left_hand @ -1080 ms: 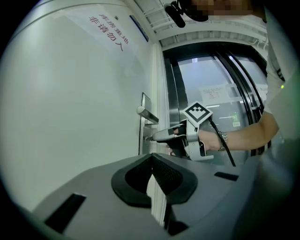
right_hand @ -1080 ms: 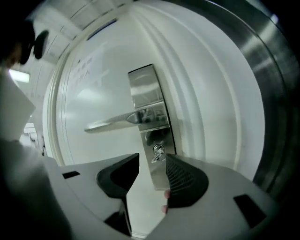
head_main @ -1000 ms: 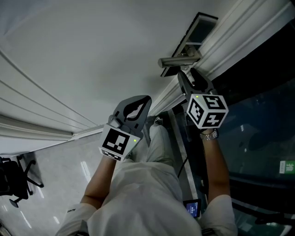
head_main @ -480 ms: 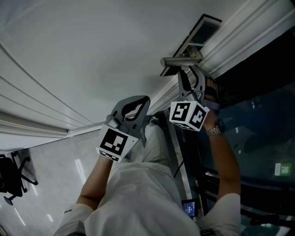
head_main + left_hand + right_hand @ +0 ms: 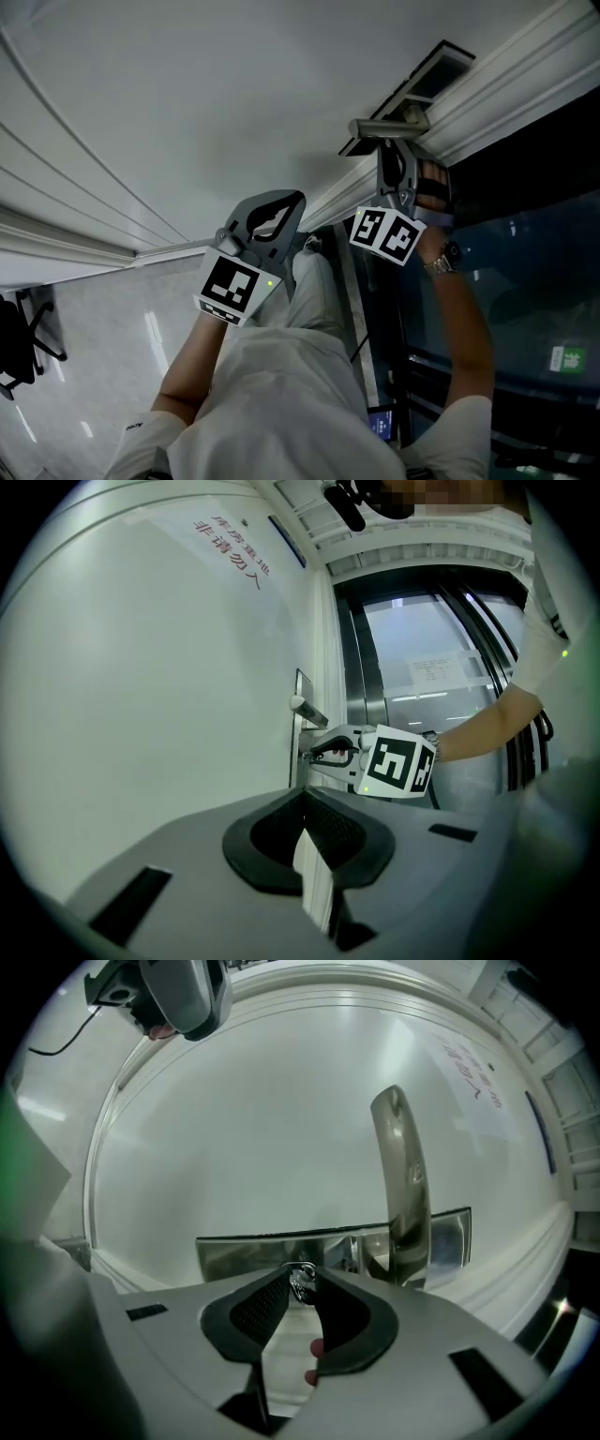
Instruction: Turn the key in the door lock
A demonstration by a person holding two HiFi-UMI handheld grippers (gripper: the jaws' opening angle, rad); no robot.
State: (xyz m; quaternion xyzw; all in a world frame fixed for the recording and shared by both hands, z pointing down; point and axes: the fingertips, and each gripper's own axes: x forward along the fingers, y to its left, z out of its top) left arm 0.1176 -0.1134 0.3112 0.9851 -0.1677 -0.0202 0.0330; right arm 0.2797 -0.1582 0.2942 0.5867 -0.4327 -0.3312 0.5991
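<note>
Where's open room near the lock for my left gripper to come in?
The bare door panel beside the lock plate, on the side away from the frame, is free. It is crowded at the plate: the right gripper, jaws just closed onto the key, sits under the door handle. The left gripper hangs back, shut.

Key (image 5: pixel 301 1283): tiny glint between right gripper (image 5: pixel 302 1276) fingertips, jaws just closing on it; blade, keyhole hidden beyond fingertips.

one left gripper (image 5: pixel 287 201), one right gripper (image 5: pixel 393 150), one key (image 5: pixel 302 1283), one door handle (image 5: pixel 403 1176), one lock plate (image 5: pixel 253 1252), one office chair (image 5: pixel 14 342)
</note>
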